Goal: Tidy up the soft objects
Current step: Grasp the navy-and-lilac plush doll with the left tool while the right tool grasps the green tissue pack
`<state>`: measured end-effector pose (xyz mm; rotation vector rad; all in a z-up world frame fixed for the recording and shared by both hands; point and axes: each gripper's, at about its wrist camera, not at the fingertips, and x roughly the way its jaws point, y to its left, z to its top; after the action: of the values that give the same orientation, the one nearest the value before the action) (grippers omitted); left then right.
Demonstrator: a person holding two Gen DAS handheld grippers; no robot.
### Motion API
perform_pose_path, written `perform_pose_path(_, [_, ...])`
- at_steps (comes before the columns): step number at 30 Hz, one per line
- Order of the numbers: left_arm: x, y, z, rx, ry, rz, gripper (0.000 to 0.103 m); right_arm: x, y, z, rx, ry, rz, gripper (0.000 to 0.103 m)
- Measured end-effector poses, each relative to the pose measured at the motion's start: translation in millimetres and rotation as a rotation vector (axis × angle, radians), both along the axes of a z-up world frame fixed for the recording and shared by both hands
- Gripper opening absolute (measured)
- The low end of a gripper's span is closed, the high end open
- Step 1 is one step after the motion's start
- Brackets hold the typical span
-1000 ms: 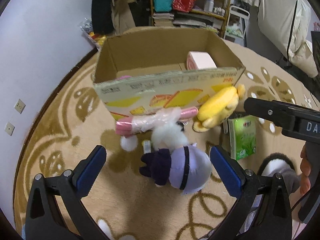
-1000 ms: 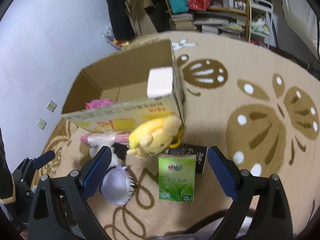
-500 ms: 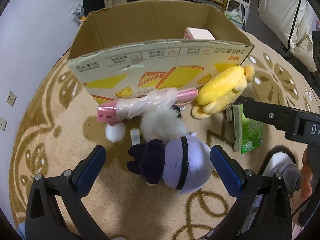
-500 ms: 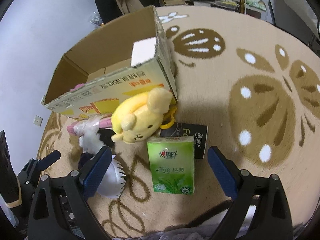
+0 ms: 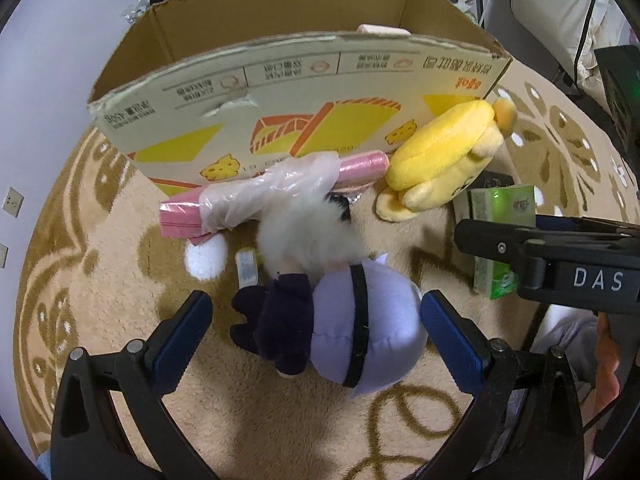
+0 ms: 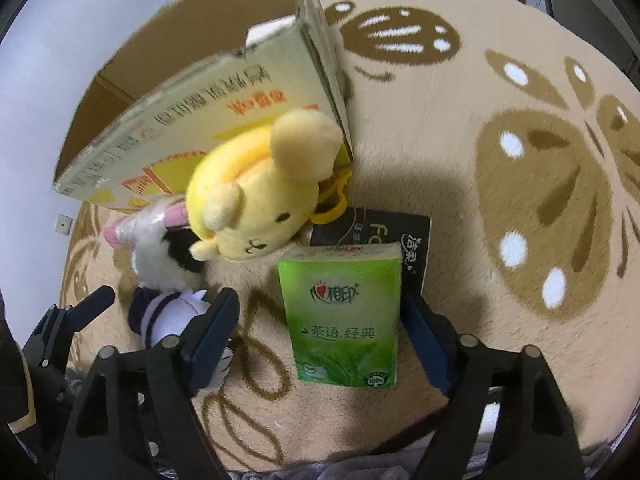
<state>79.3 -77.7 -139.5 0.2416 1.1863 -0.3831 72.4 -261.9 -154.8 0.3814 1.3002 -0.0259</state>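
Both claws spread: left claw flanks crosswise doll, right claw flanks lengthwise tissue pack.

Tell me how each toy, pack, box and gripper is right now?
Open-topped cardboard box: upright on the rug.
Yellow plush bear: lying against the box.
Purple-headed plush doll: lying between the left gripper jaws, not squeezed.
Green tissue pack: flat, between the right gripper jaws, overlapping the black pack.
Pink plastic-wrapped roll: lying along the box.

A yellow plush, green tissue pack and lavender doll lie on a beige, brown-patterned carpet
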Motion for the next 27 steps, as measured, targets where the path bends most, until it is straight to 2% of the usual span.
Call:
perform_pose_path(18, [11.7,-11.9,-29.8,-0.028,0.112,-0.022,0.103,1.3,0.6,-7.4,-0.006,0.025,0.001,0.086])
perform_pose_path(24, [7.8,-18.7,-37.0,-0.014,0.107,-0.028,0.103,1.9,2.7,-8.1,-0.020,0.026,-0.003,0.079])
perform_pose_path(27, [6.3,-24.4,-42.0,-0.003,0.114,-0.030,0.103,0.2,1.5,-7.8,-0.032,0.029,-0.006,0.072])
